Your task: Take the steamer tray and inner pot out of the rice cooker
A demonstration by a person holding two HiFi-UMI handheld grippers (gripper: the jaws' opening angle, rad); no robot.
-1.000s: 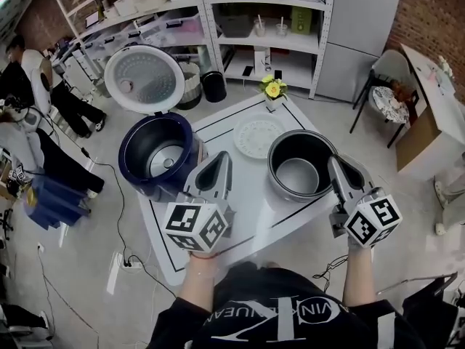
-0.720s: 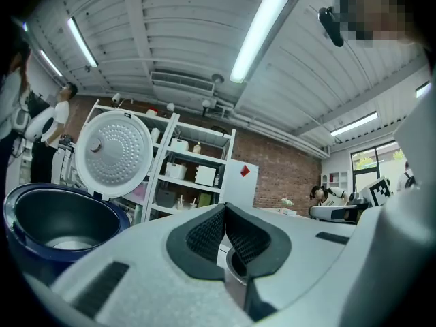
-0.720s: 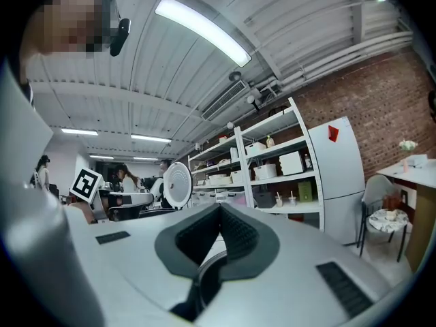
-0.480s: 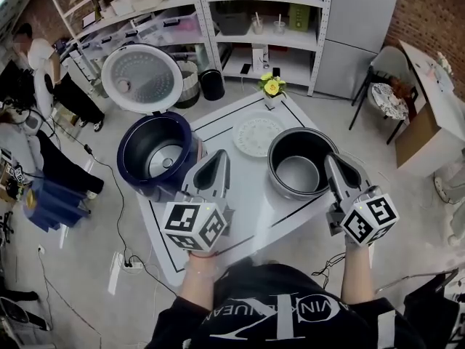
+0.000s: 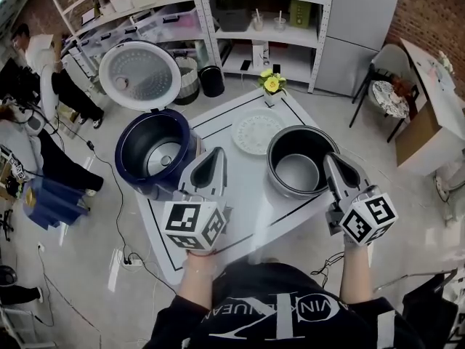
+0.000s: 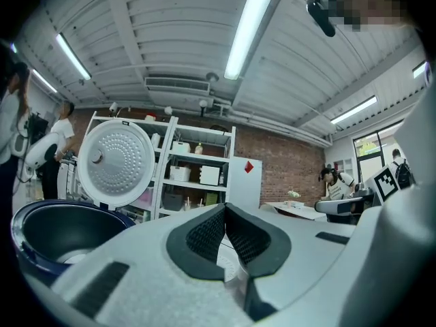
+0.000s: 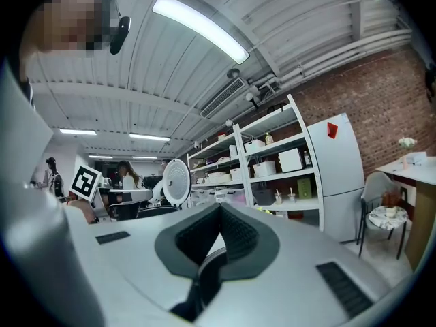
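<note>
Bystander (image 5: pixel 35 43) nearer shelves (image 5: pixel 138 11); inner pot (image 5: pixel 279 148) just beside jaws of right gripper (image 5: pixel 330 158)

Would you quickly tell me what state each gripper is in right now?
Left gripper: closed, holding nothing.
Right gripper: closed, holding nothing.

Shirt print (image 5: pixel 280 324): white lettering across my black shirt, upside down and cut off; I can't read it for sure.
Left gripper (image 5: pixel 217 155): my cube (image 5: pixel 193 226) bears black-and-white square markers, no letters.
Right gripper (image 5: pixel 331 159): cube (image 5: pixel 370 219) likewise, no numbers.
Red diamond sign (image 6: pixel 248 167): on the white cabinet (image 6: pixel 242 191), nothing legible.
</note>
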